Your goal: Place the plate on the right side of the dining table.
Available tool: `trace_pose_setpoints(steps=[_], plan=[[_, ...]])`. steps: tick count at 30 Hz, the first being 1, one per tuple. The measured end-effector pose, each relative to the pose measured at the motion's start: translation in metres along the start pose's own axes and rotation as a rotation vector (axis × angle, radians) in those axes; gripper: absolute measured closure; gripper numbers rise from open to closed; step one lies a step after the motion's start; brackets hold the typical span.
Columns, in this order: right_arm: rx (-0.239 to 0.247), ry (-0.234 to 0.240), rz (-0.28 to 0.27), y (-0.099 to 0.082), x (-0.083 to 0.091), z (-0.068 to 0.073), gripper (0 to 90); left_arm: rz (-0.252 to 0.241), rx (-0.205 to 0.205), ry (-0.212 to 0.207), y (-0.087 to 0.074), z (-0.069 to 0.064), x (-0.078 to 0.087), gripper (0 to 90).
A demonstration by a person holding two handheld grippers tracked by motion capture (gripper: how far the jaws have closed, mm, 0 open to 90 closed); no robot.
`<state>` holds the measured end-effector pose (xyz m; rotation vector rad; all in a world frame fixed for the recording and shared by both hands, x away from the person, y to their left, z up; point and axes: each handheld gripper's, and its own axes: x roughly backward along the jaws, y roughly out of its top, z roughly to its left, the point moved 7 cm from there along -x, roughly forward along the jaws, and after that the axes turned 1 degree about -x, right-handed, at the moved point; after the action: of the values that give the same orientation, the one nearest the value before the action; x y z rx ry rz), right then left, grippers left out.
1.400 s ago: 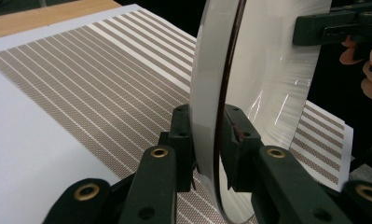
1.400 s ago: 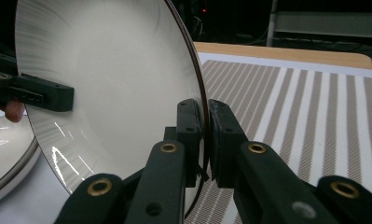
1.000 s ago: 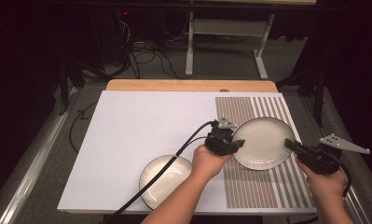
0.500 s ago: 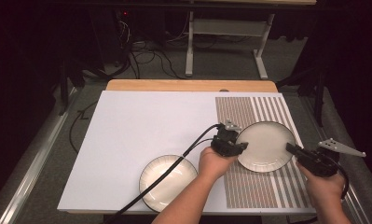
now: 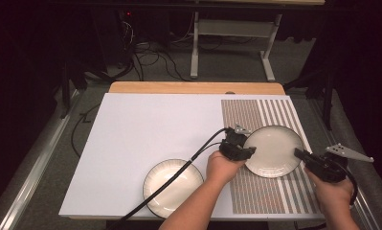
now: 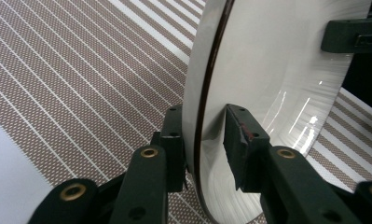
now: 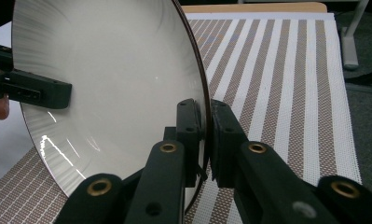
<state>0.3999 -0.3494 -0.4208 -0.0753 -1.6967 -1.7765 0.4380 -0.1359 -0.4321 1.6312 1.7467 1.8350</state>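
Observation:
A white plate with a dark rim (image 5: 275,151) lies low over the striped mat (image 5: 255,115), held at opposite edges. My left gripper (image 5: 249,147) takes its left rim. In the left gripper view the jaws (image 6: 203,140) straddle that rim, one pad under the plate (image 6: 267,70) and one on its inner face. My right gripper (image 5: 299,154) holds the right rim. In the right gripper view its jaws (image 7: 204,135) are pressed tight on the plate's edge (image 7: 104,79), and the left gripper's jaw (image 7: 34,91) shows at the far rim.
A second, ribbed white plate (image 5: 173,187) sits on the white sheet (image 5: 145,129) near the front edge, with the left gripper's cable (image 5: 179,167) running across it. A wooden strip (image 5: 193,87) borders the far side. Beyond are a floor with cables and a metal stand.
Both hands and the plate between them have sunk a little toward the mat and drifted slightly toward the near right. Both grips on the rim look unchanged.

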Motion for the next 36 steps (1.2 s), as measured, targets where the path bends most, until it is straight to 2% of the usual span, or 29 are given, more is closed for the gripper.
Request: trace_pose_setpoints(steps=[3, 7, 10, 14, 16, 17, 18, 20, 21, 22, 23, 24, 25, 26, 27, 29, 32, 33, 34, 35, 36], plan=[[0.002, -0.004, 0.001, 0.000, 0.000, 0.000, 86.0, 0.009, -0.006, 0.021, 0.001, 0.003, -0.002, 67.9], [0.003, -0.005, 0.001, 0.000, 0.000, 0.000, 86.2, 0.016, 0.000, 0.030, 0.001, 0.005, -0.004, 67.3], [-0.005, 0.013, -0.003, 0.001, 0.000, 0.000, 87.1, 0.017, 0.011, 0.055, 0.001, 0.007, -0.007, 65.4], [0.006, 0.006, 0.002, 0.003, -0.001, 0.001, 87.0, -0.017, 0.010, 0.067, 0.006, 0.009, -0.003, 55.2], [0.011, 0.004, 0.003, 0.004, -0.002, 0.002, 87.0, -0.025, -0.016, 0.075, 0.009, 0.010, 0.004, 51.3], [0.011, 0.004, 0.003, 0.004, -0.002, 0.002, 87.0, -0.025, -0.016, 0.075, 0.009, 0.010, 0.004, 50.1], [0.014, 0.004, 0.004, 0.005, -0.002, 0.002, 87.0, -0.033, -0.033, 0.080, 0.011, 0.011, 0.009, 50.1], [0.020, 0.001, 0.006, 0.006, -0.003, 0.003, 86.9, -0.074, -0.044, 0.073, 0.016, 0.011, 0.021, 44.0], [0.023, -0.001, 0.006, 0.007, -0.004, 0.003, 86.9, -0.074, -0.044, 0.073, 0.016, 0.011, 0.021, 42.5], [0.024, -0.004, 0.009, 0.007, -0.004, 0.003, 86.8, -0.097, -0.063, 0.078, 0.017, 0.012, 0.031, 40.2], [0.024, -0.004, 0.009, 0.007, -0.004, 0.003, 86.8, -0.097, -0.063, 0.078, 0.017, 0.012, 0.031, 38.9], [0.026, -0.005, 0.012, 0.007, -0.005, 0.003, 86.9, -0.122, -0.075, 0.093, 0.018, 0.014, 0.041, 36.3], [0.026, -0.006, 0.013, 0.008, -0.005, 0.004, 86.8, -0.122, -0.075, 0.093, 0.018, 0.014, 0.041, 34.3], [0.029, -0.010, 0.014, 0.008, -0.005, 0.004, 86.8, -0.146, -0.071, 0.103, 0.018, 0.017, 0.051, 32.4], [0.026, -0.012, 0.016, 0.008, -0.005, 0.005, 86.8, -0.146, -0.071, 0.103, 0.018, 0.017, 0.051, 30.2], [0.030, -0.015, 0.020, 0.010, -0.006, 0.005, 86.8, -0.164, -0.061, 0.115, 0.016, 0.023, 0.063, 25.3], [0.032, -0.024, 0.029, 0.011, -0.006, 0.006, 86.8, -0.172, -0.059, 0.124, 0.014, 0.028, 0.071, 16.6], [0.032, -0.024, 0.029, 0.011, -0.006, 0.006, 86.8, -0.173, -0.058, 0.122, 0.013, 0.030, 0.075, 16.6], [0.032, -0.025, 0.032, 0.012, -0.007, 0.007, 86.9, -0.175, -0.047, 0.105, 0.011, 0.033, 0.083, 12.4], [0.032, -0.025, 0.032, 0.012, -0.007, 0.007, 86.9, -0.175, -0.047, 0.105, 0.011, 0.033, 0.083, 9.6], [0.033, -0.027, 0.038, 0.013, -0.008, 0.007, 86.9, -0.175, -0.053, 0.121, 0.009, 0.036, 0.092, 5.5]])
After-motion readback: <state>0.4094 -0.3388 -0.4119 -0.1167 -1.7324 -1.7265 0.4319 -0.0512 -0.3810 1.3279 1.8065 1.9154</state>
